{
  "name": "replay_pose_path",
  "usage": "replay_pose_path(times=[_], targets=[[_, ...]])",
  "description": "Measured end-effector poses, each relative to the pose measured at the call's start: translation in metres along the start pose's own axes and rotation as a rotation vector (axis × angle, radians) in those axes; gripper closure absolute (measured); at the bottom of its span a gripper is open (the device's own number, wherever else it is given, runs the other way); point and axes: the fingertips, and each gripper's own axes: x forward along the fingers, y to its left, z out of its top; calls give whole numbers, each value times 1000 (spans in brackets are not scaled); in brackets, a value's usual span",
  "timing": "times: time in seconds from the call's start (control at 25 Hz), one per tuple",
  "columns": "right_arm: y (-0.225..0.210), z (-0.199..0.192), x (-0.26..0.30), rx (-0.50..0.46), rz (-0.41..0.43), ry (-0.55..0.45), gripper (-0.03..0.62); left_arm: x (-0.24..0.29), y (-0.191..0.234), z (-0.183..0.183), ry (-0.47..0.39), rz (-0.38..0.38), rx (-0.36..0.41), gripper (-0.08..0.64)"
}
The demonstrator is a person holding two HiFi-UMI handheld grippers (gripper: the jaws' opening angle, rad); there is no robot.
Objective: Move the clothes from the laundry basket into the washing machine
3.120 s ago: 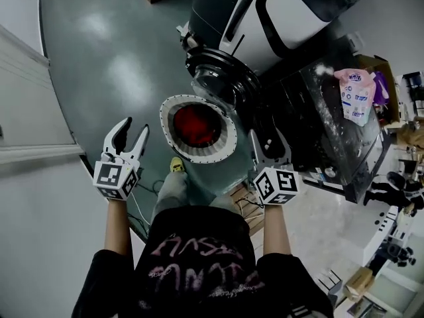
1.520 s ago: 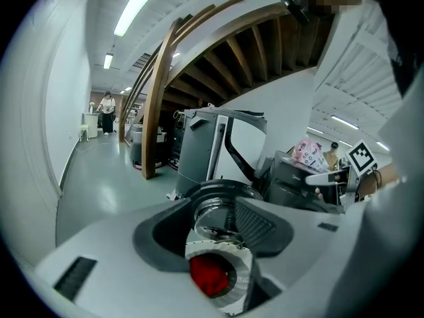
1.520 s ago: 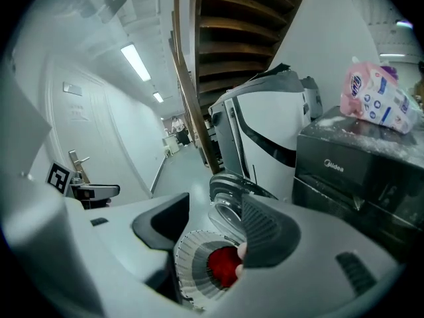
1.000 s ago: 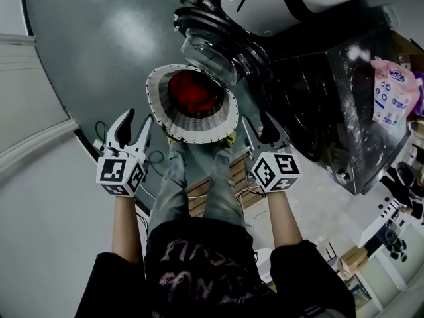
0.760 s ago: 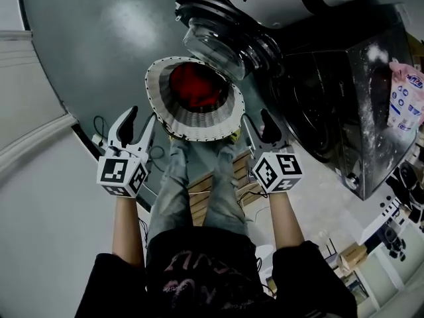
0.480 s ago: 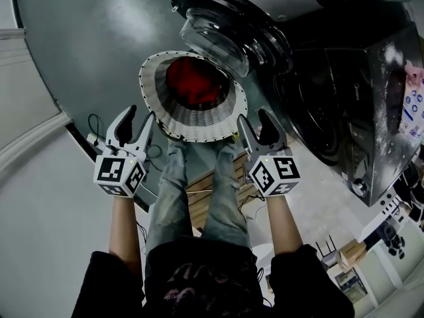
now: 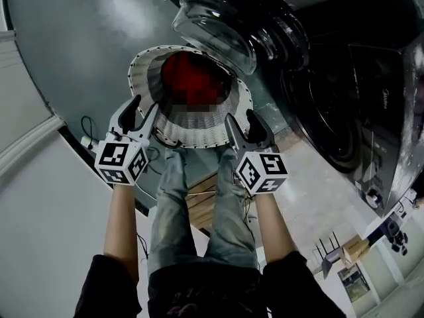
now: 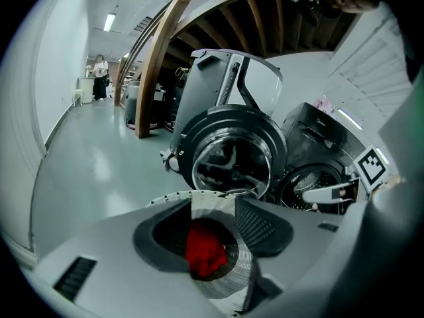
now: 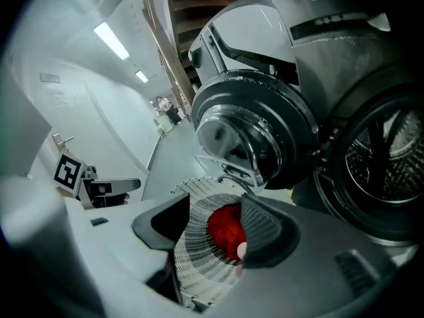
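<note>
A round white slatted laundry basket (image 7: 192, 126) stands on the floor in front of my legs, with red clothes (image 7: 192, 78) at its bottom. Just beyond it the washing machine's round glass door (image 7: 228, 22) hangs wide, and the dark drum (image 7: 334, 121) is to the right. My left gripper (image 7: 142, 109) is open over the basket's left rim. At the right rim my right gripper (image 7: 242, 119) is also open. Both gripper views look between empty jaws down at the red clothes (image 8: 205, 247) (image 9: 225, 227) inside the basket (image 8: 215, 201) (image 9: 195, 244). Neither touches the clothes.
The door (image 8: 235, 154) (image 9: 245, 138) overhangs the basket's far rim. The drum opening (image 9: 391, 158) is right of it. My jeans legs (image 7: 192, 204) stand over a wooden slatted piece (image 7: 199, 194). A cable (image 7: 86, 128) lies at the floor's left edge. A person (image 8: 101, 68) stands far down the corridor.
Both grippers have sunk together from beside my knees to the basket's rim, left and right of it. The basket and door fill more of the head view. The jaws' opening looks unchanged.
</note>
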Motion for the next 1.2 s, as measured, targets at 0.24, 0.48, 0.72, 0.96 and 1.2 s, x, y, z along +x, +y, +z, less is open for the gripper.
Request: replay_pose_path(times=[0.24, 0.48, 0.72, 0.96, 1.2], targets=[[-8, -31, 37, 17, 3, 30, 347, 30, 14, -26, 18, 11, -13, 351], [-24, -55, 83, 16, -8, 75, 347, 67, 35, -51, 41, 20, 1, 351], [-35, -75, 127, -4, -6, 113, 345, 107, 46, -83, 71, 2, -16, 351], [-50, -97, 161, -33, -6, 157, 347, 151, 55, -112, 144, 23, -20, 351], [-66, -117, 201, -2, -10, 164, 345, 194, 65, -138, 174, 40, -72, 351]])
